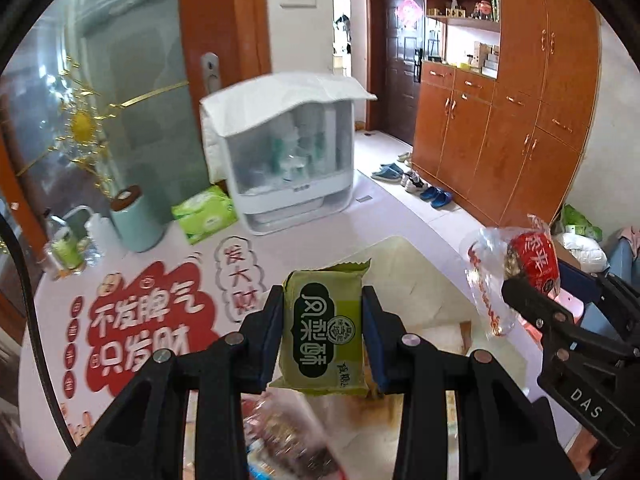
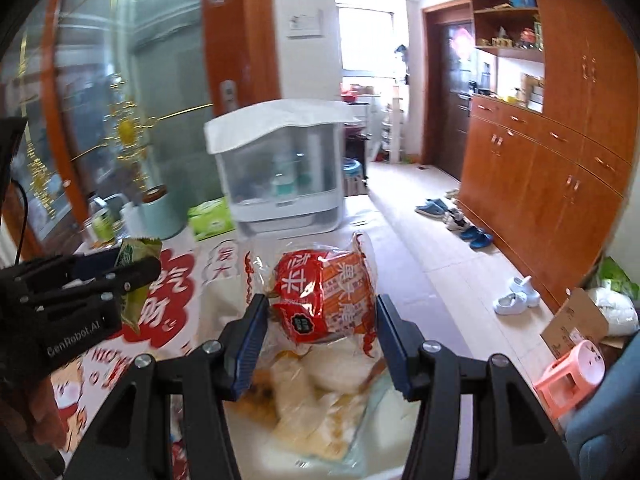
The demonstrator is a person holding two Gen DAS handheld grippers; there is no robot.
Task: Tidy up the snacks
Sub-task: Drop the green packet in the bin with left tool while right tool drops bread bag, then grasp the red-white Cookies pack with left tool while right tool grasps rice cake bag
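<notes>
My left gripper (image 1: 323, 312) is shut on a green pastry packet (image 1: 326, 328) and holds it above the table; it also shows at the left of the right wrist view (image 2: 136, 276), with the green packet (image 2: 134, 264) between its fingers. My right gripper (image 2: 320, 320) is shut on a red and orange snack pack in clear wrap (image 2: 320, 296), held above the table. The same red pack (image 1: 528, 260) shows at the right of the left wrist view. More wrapped snacks (image 2: 316, 412) lie on a pale tray (image 2: 384, 420) below.
A white covered dish rack (image 1: 284, 148) stands at the table's far end, with a green tissue pack (image 1: 206, 214) and a mint canister (image 1: 136, 220) to its left. A red-printed cloth (image 1: 140, 320) covers the table. Wooden cabinets (image 1: 508, 120) and shoes (image 1: 416, 184) are on the right.
</notes>
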